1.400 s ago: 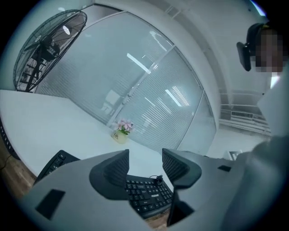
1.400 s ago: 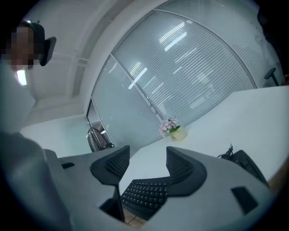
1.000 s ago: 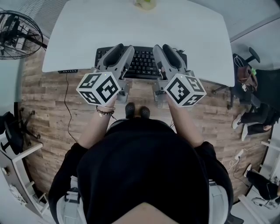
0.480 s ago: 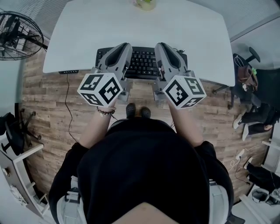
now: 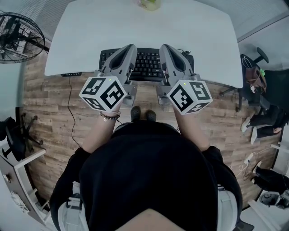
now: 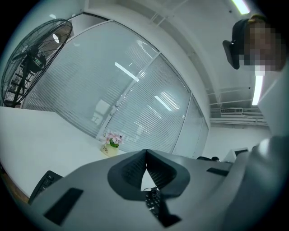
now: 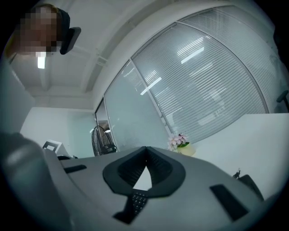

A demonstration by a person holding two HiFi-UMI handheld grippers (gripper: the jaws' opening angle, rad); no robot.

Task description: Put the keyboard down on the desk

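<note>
Overhead, a person in a dark top stands at a white desk (image 5: 135, 27) with a gripper in each hand. A black keyboard (image 5: 147, 63) lies flat on the desk along its near edge, straight in front of the person.

The left gripper (image 5: 128, 48) and the right gripper (image 5: 165, 48) point away from the person, side by side but apart. Their grey bodies reach over the left and right halves of the keyboard, and the middle keys show between them. Whether either one touches the keyboard cannot be told. Each has a cube with black-and-white square markers at its back end, above the wooden floor (image 5: 49, 113).

The jaws of the left gripper have just been closing. In the left gripper view its dark ribbed pads (image 6: 133, 170) meet at the tips with nothing pinched between them. A few keys show through the small gap below the tips. The jaws of the right gripper have also just been closing. They too meet at the tips with nothing between, and keys show through the gap beneath.

A small pot of pink flowers (image 5: 150, 3) stands at the desk's far edge, well apart from the keyboard. A black fan (image 5: 18, 36) stands on the floor left of the desk. A thin cable (image 5: 70, 108) hangs from the desk's near left edge.
</note>
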